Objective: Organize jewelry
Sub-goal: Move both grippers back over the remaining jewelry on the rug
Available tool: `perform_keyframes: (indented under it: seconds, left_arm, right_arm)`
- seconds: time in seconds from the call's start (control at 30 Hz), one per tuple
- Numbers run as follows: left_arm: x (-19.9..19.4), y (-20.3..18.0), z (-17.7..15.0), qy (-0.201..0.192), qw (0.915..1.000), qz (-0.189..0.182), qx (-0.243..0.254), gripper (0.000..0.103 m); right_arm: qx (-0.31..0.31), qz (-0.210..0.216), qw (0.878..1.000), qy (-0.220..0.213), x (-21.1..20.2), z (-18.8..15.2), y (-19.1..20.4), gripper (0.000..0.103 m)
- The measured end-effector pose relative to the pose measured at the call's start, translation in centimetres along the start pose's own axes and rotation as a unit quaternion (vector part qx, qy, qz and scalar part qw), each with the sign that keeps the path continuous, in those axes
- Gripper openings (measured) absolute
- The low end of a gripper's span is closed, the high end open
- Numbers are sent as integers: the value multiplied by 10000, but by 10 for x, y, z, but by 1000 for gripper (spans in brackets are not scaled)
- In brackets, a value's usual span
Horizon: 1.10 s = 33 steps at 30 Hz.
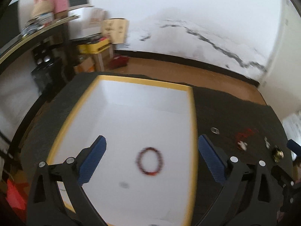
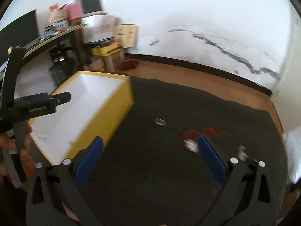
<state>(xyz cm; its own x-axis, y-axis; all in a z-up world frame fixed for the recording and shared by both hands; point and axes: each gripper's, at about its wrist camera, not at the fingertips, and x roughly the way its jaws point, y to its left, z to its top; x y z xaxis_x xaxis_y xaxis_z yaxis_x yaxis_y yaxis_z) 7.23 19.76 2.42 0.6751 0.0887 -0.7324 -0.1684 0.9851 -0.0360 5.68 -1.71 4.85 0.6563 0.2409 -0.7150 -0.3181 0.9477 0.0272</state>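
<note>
Clearly the left hand-held gripper [image 1: 151, 157] hangs released over the yellow-walled white cardboard box [image 1: 193, 120], where a dark red beaded bracelet [image 1: 150, 160] already lies on the white floor. The next pick is probably for the right hand-held gripper [image 2: 149, 157], also spread wide and holding nothing above the dark woven mat on the desk [image 2: 150, 179]: it should come down squarely over one piece and pinch low. A small clear oval piece [image 2: 160, 122] lies ahead, then the red-threaded trinket with a white charm [image 2: 193, 141] by the right finger and a small metallic piece [image 2: 242, 153] beyond. Blur hides finer detail.
</note>
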Motion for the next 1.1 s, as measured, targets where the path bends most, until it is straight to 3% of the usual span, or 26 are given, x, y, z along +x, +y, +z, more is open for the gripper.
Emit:
perform_keyframes:
  seconds: [0.3, 0.53, 0.67, 0.83, 1.1]
  left_arm:
    - [15, -115, -11, 143, 9944, -429, 955, 95]
    - [28, -182, -27, 245, 9886, -629, 1343, 95]
    - [44, -226, -44, 475, 9813, -725, 1718, 95]
    - [58, -252, -53, 593, 9793, -778, 1774, 95]
    - [82, -277, -58, 635, 9812, -462, 1763, 95]
  right_arm:
    - [865, -645, 9940, 163, -16, -40, -103, 97]
    - [1091, -941, 9893, 238, -26, -74, -157, 97]
    - [1091, -1150, 9870, 259, -29, -84, -182, 97]
    - [1255, -1212, 9841, 317, -27, -91, -207, 97]
    - [1313, -1202, 9837, 260, -32, -93, -223, 97]
